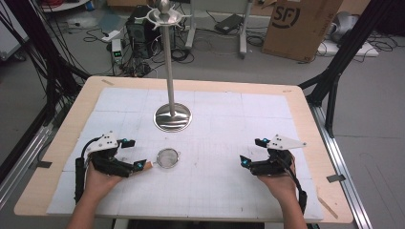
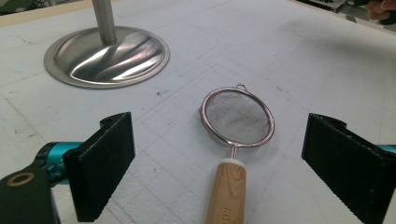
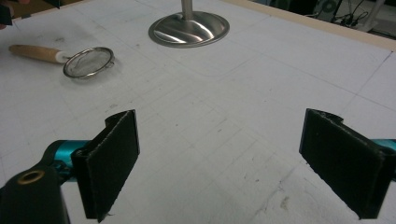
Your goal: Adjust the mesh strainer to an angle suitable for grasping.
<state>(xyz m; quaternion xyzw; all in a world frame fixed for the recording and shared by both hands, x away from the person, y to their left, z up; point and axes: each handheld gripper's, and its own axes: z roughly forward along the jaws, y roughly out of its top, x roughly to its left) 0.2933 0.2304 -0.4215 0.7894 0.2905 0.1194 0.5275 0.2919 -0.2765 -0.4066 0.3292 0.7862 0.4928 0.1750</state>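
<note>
**Inspector:** Status of the left gripper?

**Assistant:** Jaws spread wide, nothing between the pads; it sits low over the white mat, aimed at the strainer; in the left gripper view the wooden handle runs up between the two jaws, untouched on either side.

**Inspector:** And the strainer's position?

**Assistant:** Lying flat on the mat, just in front of the steel stand's base and apart from it; mesh bowl pointing away from the left gripper, handle pointing towards it; the small hanging loop sits at the bowl's far rim.

**Inspector:** Right gripper?

**Assistant:** Also wide open and empty; held well to the right of the strainer, over bare mat; its own view has the strainer far off at upper left.

**Inspector:** Judgement on the step in hand?

**Assistant:** Likely a pick-up of the strainer by the left gripper, perhaps to hang it on the hooks atop the stand. To do it well: advance until the pads flank the middle of the handle, not the ferrule; keep the jaws level with the table so both pads meet the wood squarely; close firmly, since round wood may roll; lift straight, keeping the bowl clear of the base.
</note>
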